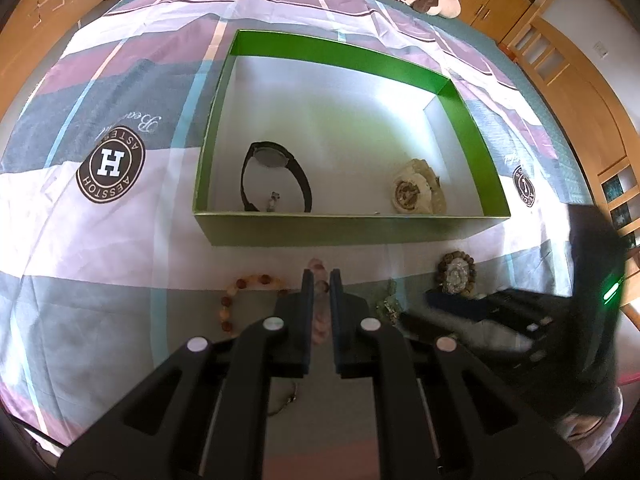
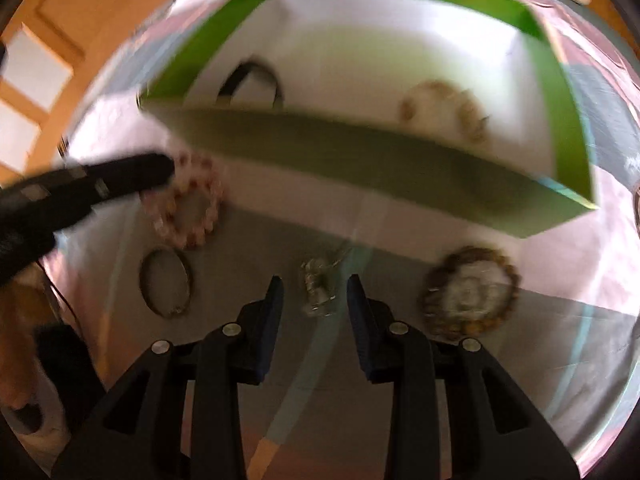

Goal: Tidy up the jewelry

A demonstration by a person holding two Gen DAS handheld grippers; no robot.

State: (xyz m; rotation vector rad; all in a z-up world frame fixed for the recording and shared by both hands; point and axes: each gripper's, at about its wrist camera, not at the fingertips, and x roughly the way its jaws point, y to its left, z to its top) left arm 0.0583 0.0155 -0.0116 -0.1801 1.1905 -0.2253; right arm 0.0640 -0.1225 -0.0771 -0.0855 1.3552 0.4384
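The left hand-held gripper point(image 1: 320, 280) points forward and down, its two fingers point(image 1: 307, 292) nearly together with only a narrow gap between them (whether they pinch anything there cannot be told). The right hand-held gripper point(image 2: 315, 292) is tipped downward with its fingers point(image 2: 275, 296) spread well apart, blurred.

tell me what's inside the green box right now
Inside the green box lie a black watch, a cream watch and a small charm by the black strap. The near wall hides the floor strip just behind it.
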